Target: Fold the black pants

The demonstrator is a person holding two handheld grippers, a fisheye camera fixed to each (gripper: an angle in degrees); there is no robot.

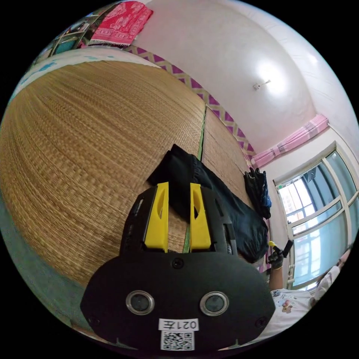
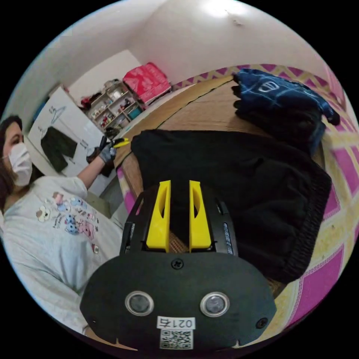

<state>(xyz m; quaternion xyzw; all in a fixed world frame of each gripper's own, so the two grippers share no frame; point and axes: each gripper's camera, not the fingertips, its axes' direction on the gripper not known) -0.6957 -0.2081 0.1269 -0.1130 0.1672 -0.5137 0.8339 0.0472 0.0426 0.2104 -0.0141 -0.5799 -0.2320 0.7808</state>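
The black pants (image 1: 224, 202) lie flat on a woven straw mat (image 1: 82, 149), just beyond my left gripper (image 1: 179, 185), whose yellow jaws stand slightly apart with nothing between them. In the right gripper view the pants (image 2: 232, 179) spread across the mat, their ribbed waistband (image 2: 310, 224) to the right. My right gripper (image 2: 179, 183) hovers over their near edge, jaws a little apart and empty. Each gripper appears small in the other's view, held up in a gloved hand: the right gripper (image 1: 279, 247) and the left gripper (image 2: 114, 143).
A pile of dark blue clothes (image 2: 276, 101) sits on the mat beyond the pants. The mat has a purple patterned border (image 2: 318, 284). A person in a light shirt (image 2: 56, 232) stands at the mat's edge. A shelf (image 2: 116, 101), a red cloth (image 1: 121, 22) and a window (image 1: 321, 209) line the walls.
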